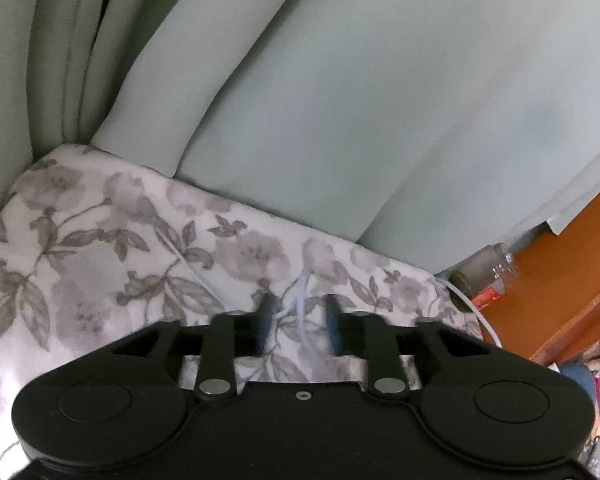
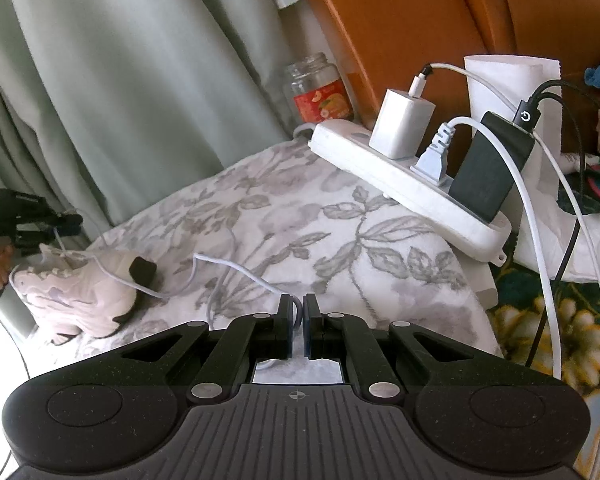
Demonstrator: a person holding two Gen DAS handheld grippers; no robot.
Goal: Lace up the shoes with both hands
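The right gripper (image 2: 299,322) has its jaws nearly together, pinching the white lace (image 2: 236,267), which trails off left across the floral bedspread (image 2: 340,220) to the pale pink shoe (image 2: 80,292) lying well away at the left. The left gripper (image 1: 299,322) shows blurred; its jaws stand apart, with a pale strand (image 1: 302,292) hanging between them, seemingly loose rather than clamped. From the right wrist camera that gripper sits just above the shoe's tongue
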